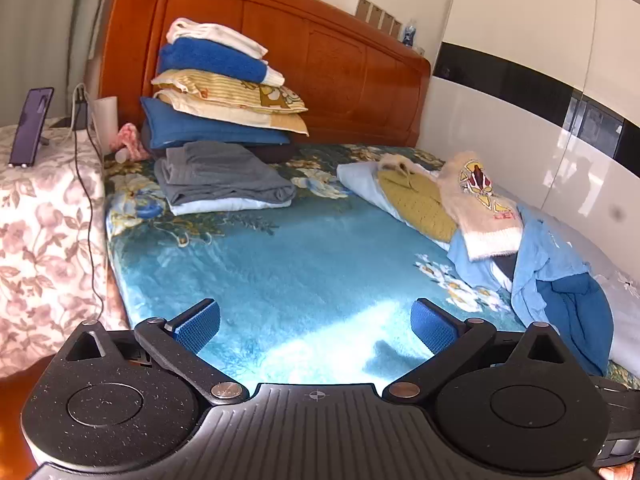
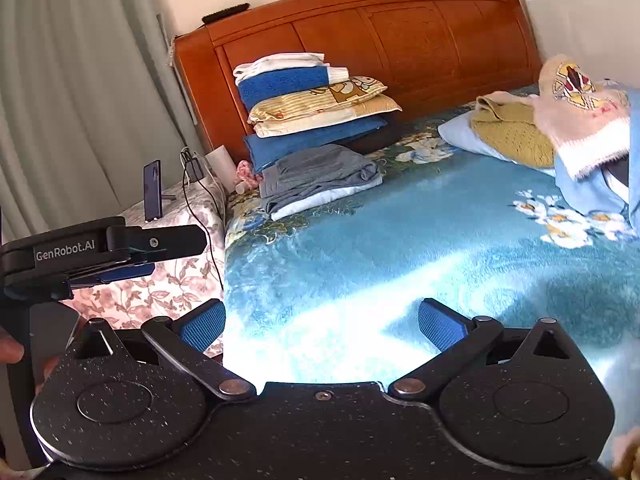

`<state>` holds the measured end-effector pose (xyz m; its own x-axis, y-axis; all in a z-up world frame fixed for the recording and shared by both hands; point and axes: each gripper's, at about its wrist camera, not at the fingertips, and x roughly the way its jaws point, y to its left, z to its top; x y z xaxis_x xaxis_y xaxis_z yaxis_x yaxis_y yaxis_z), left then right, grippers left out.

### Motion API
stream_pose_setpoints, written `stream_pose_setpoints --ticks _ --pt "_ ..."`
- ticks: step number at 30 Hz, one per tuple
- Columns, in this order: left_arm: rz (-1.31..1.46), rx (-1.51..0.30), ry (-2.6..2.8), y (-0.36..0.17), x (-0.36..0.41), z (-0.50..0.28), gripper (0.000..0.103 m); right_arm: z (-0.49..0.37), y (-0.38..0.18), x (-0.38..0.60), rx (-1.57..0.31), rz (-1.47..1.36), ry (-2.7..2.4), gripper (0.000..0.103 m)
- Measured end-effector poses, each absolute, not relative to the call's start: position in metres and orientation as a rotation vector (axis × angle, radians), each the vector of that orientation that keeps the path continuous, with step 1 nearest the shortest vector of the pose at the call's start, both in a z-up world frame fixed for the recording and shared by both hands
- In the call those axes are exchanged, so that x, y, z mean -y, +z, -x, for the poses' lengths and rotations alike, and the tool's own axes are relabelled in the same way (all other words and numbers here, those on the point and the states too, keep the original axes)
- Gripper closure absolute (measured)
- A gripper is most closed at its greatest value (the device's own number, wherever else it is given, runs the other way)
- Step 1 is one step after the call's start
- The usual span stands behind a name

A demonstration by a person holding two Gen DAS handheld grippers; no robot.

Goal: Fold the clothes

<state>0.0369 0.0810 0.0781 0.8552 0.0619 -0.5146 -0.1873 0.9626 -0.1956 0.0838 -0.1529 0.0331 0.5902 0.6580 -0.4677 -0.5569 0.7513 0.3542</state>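
A pile of unfolded clothes lies at the bed's right side: a cream fuzzy sweater [image 1: 480, 200] [image 2: 580, 120], a yellow knit [image 1: 420, 204] [image 2: 516, 132], and light blue and dark blue garments [image 1: 560, 280]. A folded grey garment [image 1: 224, 176] [image 2: 320, 172] lies on a folded white one near the pillows. My left gripper [image 1: 316, 326] is open and empty above the blue floral blanket [image 1: 300, 260]. My right gripper [image 2: 322, 326] is open and empty over the same blanket [image 2: 400, 248]. The left gripper's body [image 2: 100, 252] shows at the left of the right wrist view.
A stack of pillows and folded towels [image 1: 224, 88] [image 2: 312, 108] leans on the wooden headboard [image 1: 340, 60]. A bedside table with a floral cloth [image 1: 44, 220] holds a phone on a stand [image 1: 30, 128] and charger cables. A white wardrobe [image 1: 540, 100] borders the bed on the right.
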Motion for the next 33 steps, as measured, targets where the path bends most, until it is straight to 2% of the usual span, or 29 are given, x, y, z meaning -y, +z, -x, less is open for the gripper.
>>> stream_pose_setpoints --ticks 33 --pt "0.194 -0.6 0.184 0.044 -0.035 0.02 0.0 -0.024 -0.001 0.212 -0.769 -0.198 0.701 0.001"
